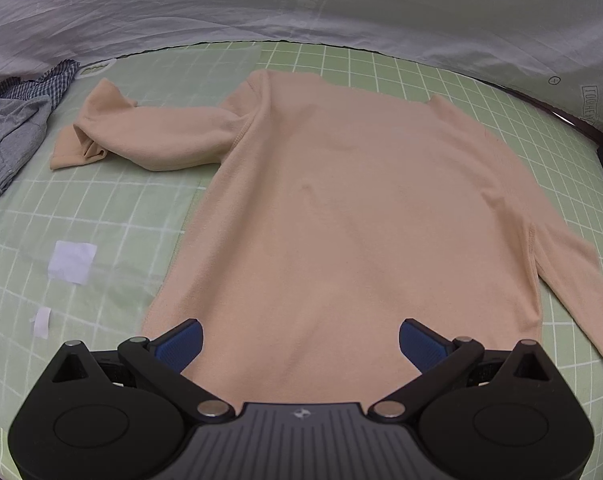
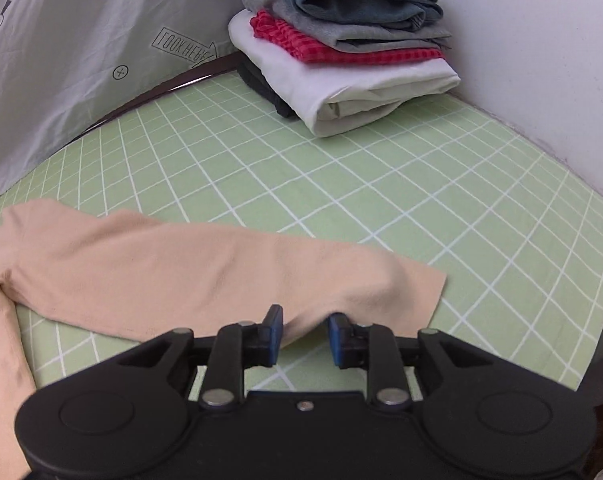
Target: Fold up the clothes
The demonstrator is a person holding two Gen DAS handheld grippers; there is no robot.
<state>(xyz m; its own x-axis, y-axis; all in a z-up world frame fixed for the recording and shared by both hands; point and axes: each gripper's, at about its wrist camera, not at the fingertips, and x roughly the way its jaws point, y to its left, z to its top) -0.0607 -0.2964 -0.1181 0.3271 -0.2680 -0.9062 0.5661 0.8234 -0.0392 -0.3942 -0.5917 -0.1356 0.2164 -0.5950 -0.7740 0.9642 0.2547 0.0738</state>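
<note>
A peach long-sleeved sweater (image 1: 341, 220) lies flat on the green grid mat (image 1: 101, 208), collar at the far side. Its left sleeve (image 1: 149, 136) is bent and crumpled at the cuff. My left gripper (image 1: 299, 344) hovers wide open over the near hem, with the fabric lying between its blue pads (image 1: 181, 344) and not pinched. In the right wrist view the other sleeve (image 2: 181, 272) stretches across the mat. My right gripper (image 2: 303, 334) is shut on that sleeve's near edge close to the cuff, and the fabric bunches up between the pads.
A stack of folded clothes (image 2: 341, 40) sits in the far right corner by the wall. A grey garment (image 1: 9, 140) and a checked one (image 1: 53, 80) lie at the mat's left edge. White paper scraps (image 1: 71, 262) rest on the mat. A white sheet (image 1: 301, 4) hangs behind.
</note>
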